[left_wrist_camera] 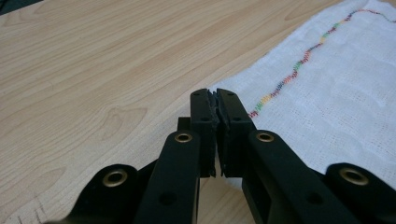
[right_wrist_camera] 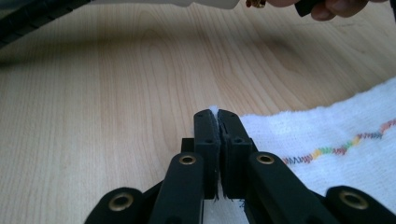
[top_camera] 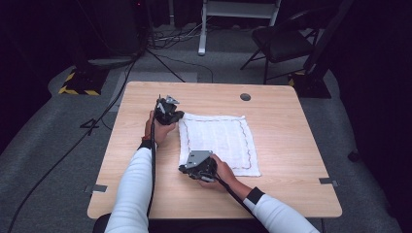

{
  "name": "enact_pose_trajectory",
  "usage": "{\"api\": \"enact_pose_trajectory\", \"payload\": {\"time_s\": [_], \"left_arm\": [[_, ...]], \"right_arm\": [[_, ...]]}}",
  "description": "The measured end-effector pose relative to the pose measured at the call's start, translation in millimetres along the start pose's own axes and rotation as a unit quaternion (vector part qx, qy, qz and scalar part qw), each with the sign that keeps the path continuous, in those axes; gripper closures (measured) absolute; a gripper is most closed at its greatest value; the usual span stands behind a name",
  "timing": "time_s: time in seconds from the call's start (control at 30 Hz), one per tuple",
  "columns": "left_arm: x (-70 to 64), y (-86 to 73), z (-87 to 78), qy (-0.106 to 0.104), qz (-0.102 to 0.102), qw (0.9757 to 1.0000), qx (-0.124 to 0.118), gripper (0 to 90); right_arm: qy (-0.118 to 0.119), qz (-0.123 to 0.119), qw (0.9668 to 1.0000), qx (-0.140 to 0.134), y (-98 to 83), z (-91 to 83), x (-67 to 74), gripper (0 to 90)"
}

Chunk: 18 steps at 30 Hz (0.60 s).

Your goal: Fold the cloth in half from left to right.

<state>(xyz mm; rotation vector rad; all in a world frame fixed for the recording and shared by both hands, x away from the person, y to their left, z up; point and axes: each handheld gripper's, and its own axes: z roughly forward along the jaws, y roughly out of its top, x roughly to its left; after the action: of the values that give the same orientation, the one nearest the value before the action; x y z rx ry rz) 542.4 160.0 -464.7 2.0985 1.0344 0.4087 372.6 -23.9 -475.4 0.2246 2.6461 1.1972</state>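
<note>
The cloth [top_camera: 217, 142], mid-frame, looks light and limp, best taken at its left corners, where the left gripper [top_camera: 170, 112] and right gripper [top_camera: 193, 167] are both clamped tight on it.

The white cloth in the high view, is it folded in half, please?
No, the white cloth lies spread flat in one layer on the table.

Light from overhead falls evenly on the table [top_camera: 145, 184], while the far room sinks into darkness. Both gripper views are bright; the near jaws blur softly, and a broad shadow crosses the far wood.
</note>
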Motion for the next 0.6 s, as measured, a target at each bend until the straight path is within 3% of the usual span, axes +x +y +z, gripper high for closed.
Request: {"api": "enact_pose_trajectory", "payload": {"time_s": [0.13,0.27,0.6], "left_arm": [[2.7,-2.0,-8.7,0.008,0.005,1.0,-0.002,86.3],[7.8,-4.5,-17.3,0.011,-0.006,0.9999,-0.007,86.2],[7.0,-4.0,-22.9,0.018,0.001,0.9998,-0.008,86.2]], "right_arm": [[0.005,-0.007,1.0,-0.003,8.8,2.5,1.5,87.6],[0.005,-0.013,0.9999,-0.007,14.5,4.6,5.5,87.6],[0.004,-0.014,0.9998,-0.011,20.8,5.8,9.0,87.6]]}}
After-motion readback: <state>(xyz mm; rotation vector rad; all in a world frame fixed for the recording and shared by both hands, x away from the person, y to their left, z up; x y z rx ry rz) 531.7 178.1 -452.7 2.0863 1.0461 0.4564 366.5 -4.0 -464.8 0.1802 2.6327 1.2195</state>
